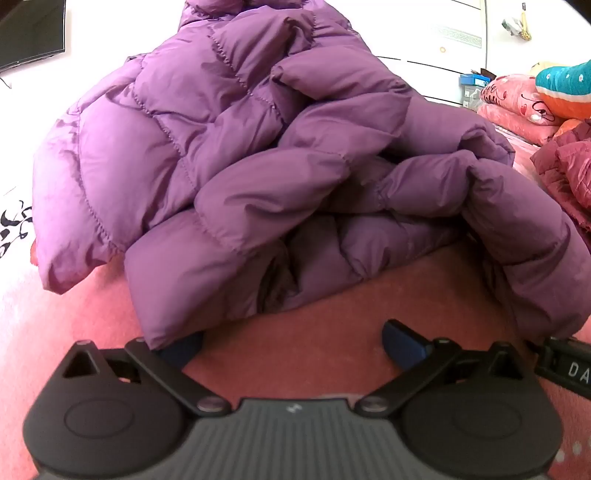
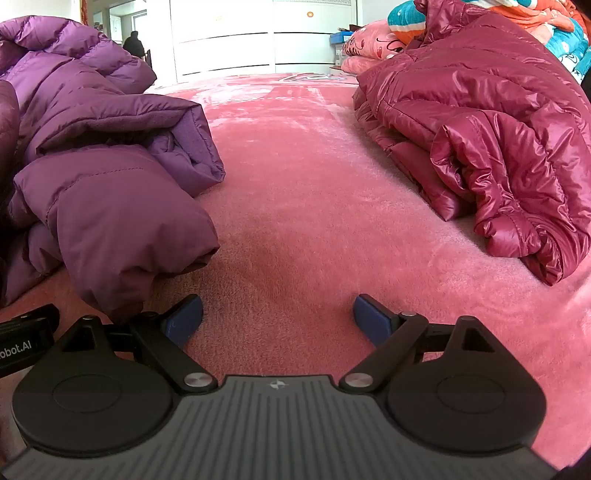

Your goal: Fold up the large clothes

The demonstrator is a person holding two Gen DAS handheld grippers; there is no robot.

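A purple puffer jacket lies bunched on the pink blanket, filling most of the left wrist view. My left gripper is open just in front of its near hem; the hem drapes over the left blue fingertip, and nothing sits between the jaws. In the right wrist view the same purple jacket lies at the left, with a sleeve end close to my left finger. My right gripper stands open over bare blanket. A shiny maroon puffer jacket lies folded at the right.
Pink pillows and teal-orange bedding are piled at the far right. White cabinet doors stand behind the bed. The other gripper's black body shows at the right edge of the left wrist view. A dark screen sits top left.
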